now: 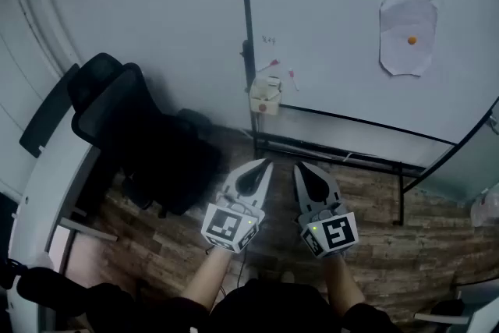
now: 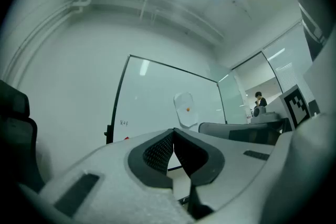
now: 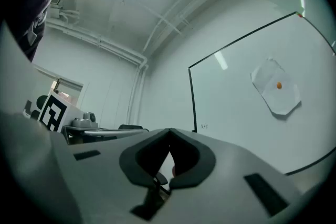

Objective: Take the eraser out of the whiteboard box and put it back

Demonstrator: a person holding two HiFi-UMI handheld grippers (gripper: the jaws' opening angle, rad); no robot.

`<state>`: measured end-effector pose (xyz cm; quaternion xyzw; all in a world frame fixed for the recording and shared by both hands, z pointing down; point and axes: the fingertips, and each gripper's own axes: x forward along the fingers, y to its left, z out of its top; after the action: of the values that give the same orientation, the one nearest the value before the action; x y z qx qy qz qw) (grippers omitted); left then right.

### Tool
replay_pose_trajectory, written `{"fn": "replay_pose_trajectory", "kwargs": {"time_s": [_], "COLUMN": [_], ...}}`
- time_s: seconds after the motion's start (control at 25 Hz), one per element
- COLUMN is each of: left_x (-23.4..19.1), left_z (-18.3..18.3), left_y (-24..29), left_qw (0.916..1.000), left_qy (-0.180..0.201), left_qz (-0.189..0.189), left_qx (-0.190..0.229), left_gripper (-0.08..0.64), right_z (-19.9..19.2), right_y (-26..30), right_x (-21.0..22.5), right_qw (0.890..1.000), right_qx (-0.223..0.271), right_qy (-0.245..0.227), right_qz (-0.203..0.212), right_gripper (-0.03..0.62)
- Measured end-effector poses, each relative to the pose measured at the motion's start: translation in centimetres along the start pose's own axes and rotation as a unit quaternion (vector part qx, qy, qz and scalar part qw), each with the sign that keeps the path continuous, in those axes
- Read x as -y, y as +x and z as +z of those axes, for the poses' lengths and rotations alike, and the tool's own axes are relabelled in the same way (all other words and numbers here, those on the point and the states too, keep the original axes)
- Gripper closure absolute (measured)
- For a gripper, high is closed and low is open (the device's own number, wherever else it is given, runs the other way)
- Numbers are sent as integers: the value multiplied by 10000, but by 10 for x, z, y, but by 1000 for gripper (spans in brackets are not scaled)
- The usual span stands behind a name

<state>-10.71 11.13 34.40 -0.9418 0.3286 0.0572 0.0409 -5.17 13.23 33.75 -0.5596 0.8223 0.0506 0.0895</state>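
Observation:
A small cream whiteboard box [image 1: 265, 95] hangs at the lower left edge of the whiteboard [image 1: 351, 27]; something pale fills it, and I cannot make out the eraser apart from it. My left gripper [image 1: 265, 164] and right gripper [image 1: 299, 167] are held side by side below the box and apart from it, both pointing at the board. Each is shut with its tips meeting and nothing between them. In the left gripper view the left gripper [image 2: 173, 131] faces the whiteboard [image 2: 157, 97]. In the right gripper view the right gripper [image 3: 169, 131] does the same; the box is hidden behind the jaws.
A black office chair [image 1: 117, 113] stands at the left by a white desk edge [image 1: 35, 207]. A paper sheet with an orange dot [image 1: 407, 35] is stuck on the board. A black floor rail [image 1: 335, 156] runs under the board above wood-pattern flooring. A person [image 2: 258, 100] stands far off.

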Motion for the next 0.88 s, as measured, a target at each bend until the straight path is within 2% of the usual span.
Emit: {"fn": "replay_pose_trajectory", "kwargs": {"time_s": [0.28,0.48,0.88], "left_x": [3,5,11], "left_z": [0,0,-4], "left_y": [-1,-3,-3], "left_qw": [10000,10000,10000], "left_qy": [13,-4,-36], "left_qz": [57,64,82], "left_qx": [-1,-3,-45], "left_gripper": [555,555,555], "right_z": [-3,0,-2], "right_y": [-5,-7,-16], "right_x": [1,-6,2], "right_qw": [10000,9999,9999], "right_qx": [-19,32,24], "right_qy": [-26,51,165], "right_qz": [8,160,46], "right_gripper": [591,589,589]}}
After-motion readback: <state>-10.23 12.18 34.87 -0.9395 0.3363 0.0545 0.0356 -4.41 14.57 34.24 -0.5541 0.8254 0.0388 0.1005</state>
